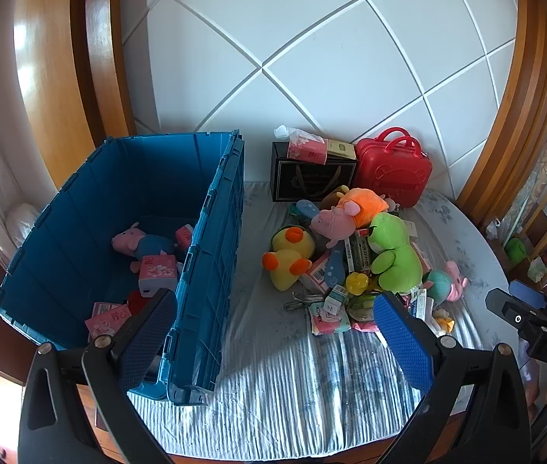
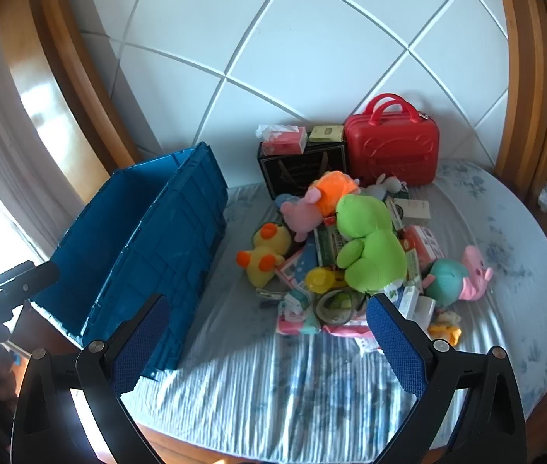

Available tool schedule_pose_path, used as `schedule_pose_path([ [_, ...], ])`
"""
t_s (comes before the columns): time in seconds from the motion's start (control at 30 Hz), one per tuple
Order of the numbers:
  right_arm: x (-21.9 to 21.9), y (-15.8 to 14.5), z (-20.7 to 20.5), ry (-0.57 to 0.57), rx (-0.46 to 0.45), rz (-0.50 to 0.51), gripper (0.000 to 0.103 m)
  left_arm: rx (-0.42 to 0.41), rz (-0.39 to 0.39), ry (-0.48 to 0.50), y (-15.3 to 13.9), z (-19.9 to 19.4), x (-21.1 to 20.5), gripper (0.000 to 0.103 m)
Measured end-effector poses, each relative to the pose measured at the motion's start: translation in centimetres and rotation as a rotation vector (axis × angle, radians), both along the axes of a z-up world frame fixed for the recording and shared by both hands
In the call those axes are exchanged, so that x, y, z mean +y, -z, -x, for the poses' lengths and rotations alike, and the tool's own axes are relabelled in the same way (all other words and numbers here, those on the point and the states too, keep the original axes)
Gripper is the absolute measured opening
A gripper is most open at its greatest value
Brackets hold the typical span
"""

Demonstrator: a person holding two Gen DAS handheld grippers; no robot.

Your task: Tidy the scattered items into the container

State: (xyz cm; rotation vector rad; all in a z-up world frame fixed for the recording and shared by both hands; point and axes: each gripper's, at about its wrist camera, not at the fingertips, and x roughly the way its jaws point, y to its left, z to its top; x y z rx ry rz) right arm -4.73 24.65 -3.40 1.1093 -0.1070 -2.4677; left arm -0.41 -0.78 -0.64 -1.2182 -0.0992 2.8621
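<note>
A blue crate (image 1: 211, 255) (image 2: 173, 239) stands on the bed at the left; inside lie a pink and blue plush pig (image 1: 142, 243) and pink tissue packs (image 1: 157, 273). To its right is a heap: a green frog plush (image 1: 395, 255) (image 2: 370, 247), a yellow duck (image 1: 289, 257) (image 2: 265, 251), an orange-and-pink pig (image 1: 351, 208) (image 2: 320, 197), a teal-and-pink pig (image 2: 455, 276), boxes and packets. My left gripper (image 1: 273, 332) hovers open over the crate's near corner. My right gripper (image 2: 269, 340) hangs open before the heap, holding nothing.
A red case (image 1: 393, 172) (image 2: 393, 147) and a black gift bag (image 1: 312, 178) (image 2: 300, 170) topped with a tissue pack lean against the white padded headboard. The striped blanket (image 2: 281, 394) covers the bed's near part. Wooden frame posts stand on both sides.
</note>
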Motion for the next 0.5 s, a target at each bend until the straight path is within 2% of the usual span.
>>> schedule_pose_path([
  [0.5,-0.51,0.12,-0.36,-0.005,0.005,-0.006,0.103,0.003,-0.001,-0.021,0.60,-0.42,-0.54,0.103],
])
